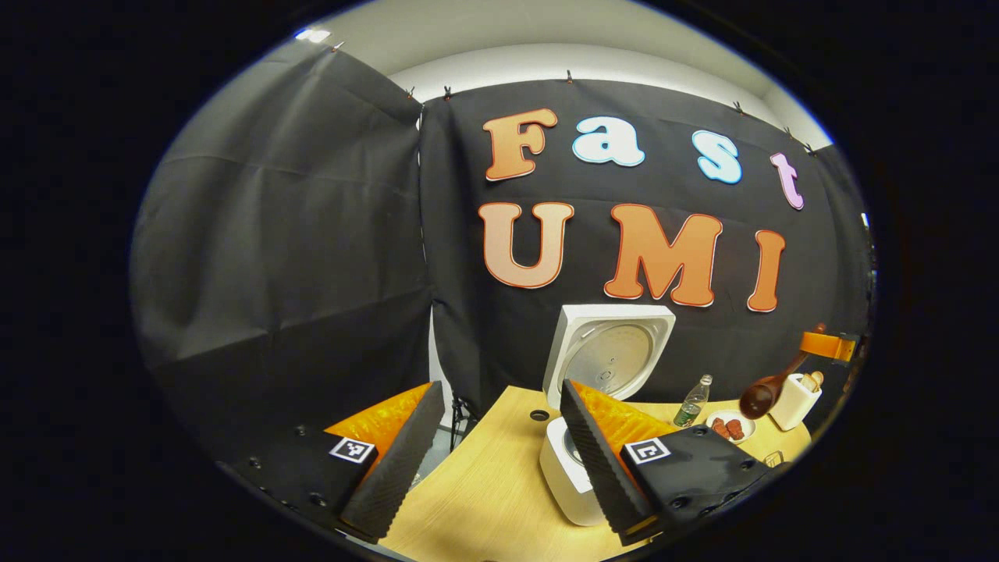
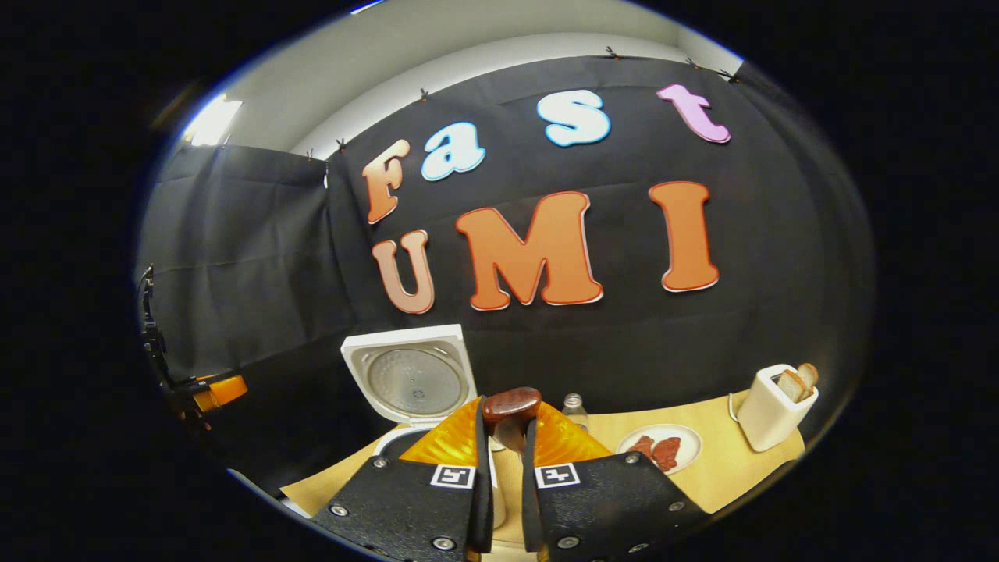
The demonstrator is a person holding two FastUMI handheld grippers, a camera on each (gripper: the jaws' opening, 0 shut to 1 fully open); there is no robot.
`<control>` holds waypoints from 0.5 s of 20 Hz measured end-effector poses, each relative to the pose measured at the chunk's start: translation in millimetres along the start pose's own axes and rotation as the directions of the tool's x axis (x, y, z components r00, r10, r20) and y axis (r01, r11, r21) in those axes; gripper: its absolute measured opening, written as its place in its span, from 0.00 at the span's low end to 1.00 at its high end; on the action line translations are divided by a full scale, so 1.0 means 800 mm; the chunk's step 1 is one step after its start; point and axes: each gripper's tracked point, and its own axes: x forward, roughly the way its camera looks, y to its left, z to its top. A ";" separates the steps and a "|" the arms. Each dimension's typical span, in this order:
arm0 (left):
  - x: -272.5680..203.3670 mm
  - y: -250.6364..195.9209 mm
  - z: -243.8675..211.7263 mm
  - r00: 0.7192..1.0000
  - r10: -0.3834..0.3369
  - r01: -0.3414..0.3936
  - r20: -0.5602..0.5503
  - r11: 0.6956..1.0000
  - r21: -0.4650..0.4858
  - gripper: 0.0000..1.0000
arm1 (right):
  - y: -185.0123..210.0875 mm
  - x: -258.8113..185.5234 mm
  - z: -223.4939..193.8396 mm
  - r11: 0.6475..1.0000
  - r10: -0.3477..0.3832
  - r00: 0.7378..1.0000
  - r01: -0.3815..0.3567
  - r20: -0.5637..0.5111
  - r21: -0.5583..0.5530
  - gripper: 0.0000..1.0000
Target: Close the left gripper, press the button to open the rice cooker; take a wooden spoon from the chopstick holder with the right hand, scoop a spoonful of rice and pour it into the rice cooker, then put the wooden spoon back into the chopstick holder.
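My left gripper [image 1: 499, 460] hangs with its fingers spread wide apart, holding nothing, just in front of the rice cooker [image 1: 574, 468] on the wooden table [image 1: 484, 492]. The cooker's lid [image 1: 609, 355] stands raised upright behind its white body. My right gripper [image 2: 506, 460] has both fingers pressed on the wooden spoon [image 2: 511, 407], whose dark bowl sticks up between the tips, to the right of the cooker's lid [image 2: 410, 378]. Right of the cooker stand a small bottle [image 1: 693, 402], a plate of reddish food [image 2: 659, 449], and, farthest right, the white chopstick holder [image 2: 773, 414].
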 end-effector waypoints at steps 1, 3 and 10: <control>-0.001 -0.001 0.000 1.000 -0.004 0.004 0.000 1.000 -0.004 1.00 | -0.017 -0.013 -0.004 1.000 -0.026 1.000 0.026 -0.007 0.012 0.14; -0.003 -0.009 -0.002 1.000 -0.019 0.019 -0.003 1.000 -0.021 1.00 | -0.051 -0.036 -0.013 0.996 -0.081 0.997 0.081 -0.017 0.033 0.14; -0.009 -0.030 0.004 0.999 -0.046 0.046 0.011 0.999 -0.003 1.00 | -0.140 -0.094 -0.080 0.962 -0.224 0.970 0.236 -0.096 0.140 0.14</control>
